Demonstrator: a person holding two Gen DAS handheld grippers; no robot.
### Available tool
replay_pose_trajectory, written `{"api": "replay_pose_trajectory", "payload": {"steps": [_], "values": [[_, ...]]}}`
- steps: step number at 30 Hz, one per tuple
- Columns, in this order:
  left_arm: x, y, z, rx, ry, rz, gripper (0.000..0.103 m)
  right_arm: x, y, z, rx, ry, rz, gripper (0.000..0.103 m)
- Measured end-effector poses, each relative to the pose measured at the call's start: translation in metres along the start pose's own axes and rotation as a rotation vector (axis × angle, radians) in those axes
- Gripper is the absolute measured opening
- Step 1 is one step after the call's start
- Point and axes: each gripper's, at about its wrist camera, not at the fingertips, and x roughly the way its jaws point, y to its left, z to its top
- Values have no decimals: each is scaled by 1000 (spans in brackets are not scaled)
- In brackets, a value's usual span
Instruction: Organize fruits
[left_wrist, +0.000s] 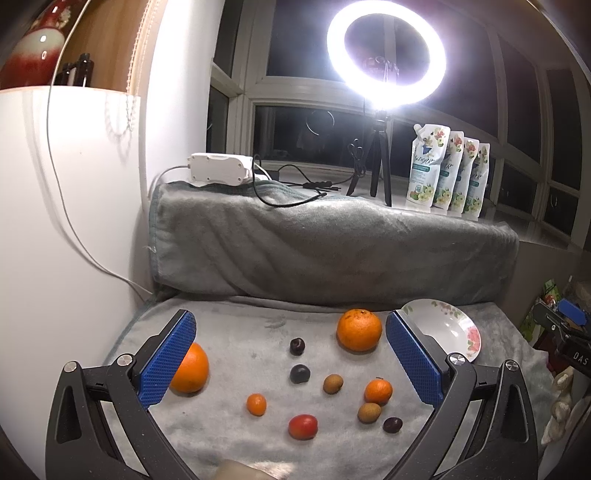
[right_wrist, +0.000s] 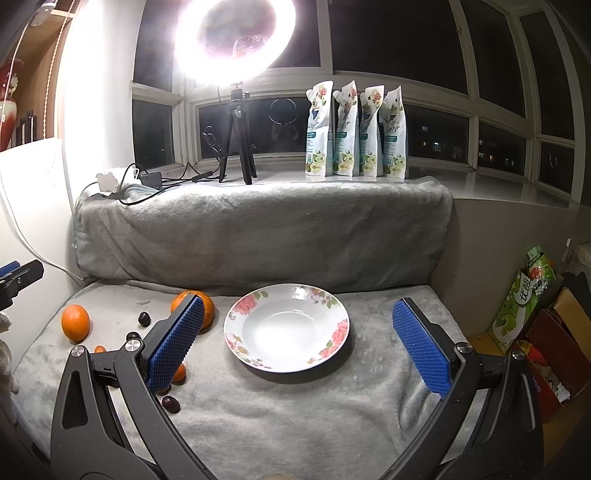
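This is a home, set up by a bay window at night. A grey fleece blanket (right_wrist: 258, 229) drapes the window ledge and the surface below it. On the sill stand a lit ring light (left_wrist: 384, 55) on a small tripod, four flowered refill pouches (right_wrist: 356, 133) and a white power strip (left_wrist: 219, 168). A red vase (left_wrist: 35, 51) sits on a far left shelf; cardboard boxes (right_wrist: 546, 332) crowd the right.

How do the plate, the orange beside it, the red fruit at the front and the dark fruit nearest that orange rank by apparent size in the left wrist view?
1. plate, though partly hidden by a finger
2. orange
3. red fruit, nearer the camera, so perhaps flattered
4. dark fruit
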Motion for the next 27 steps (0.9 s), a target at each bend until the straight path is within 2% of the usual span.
{"api": "replay_pose_trajectory", "payload": {"steps": [10,15,19,27], "values": [[9,10,-7,-21,28,-11,102,8,2,-7,9,31,37,103],[12,18,-16,-21,48,-3,102,8,6,-12,0,24,96,103],[18,26,-24,-32,81,-4,97,12,12,-17,-15,30,123,103],[29,38,-41,-50,152,-15,85,34,27,-25,-54,119,201,103]]}}
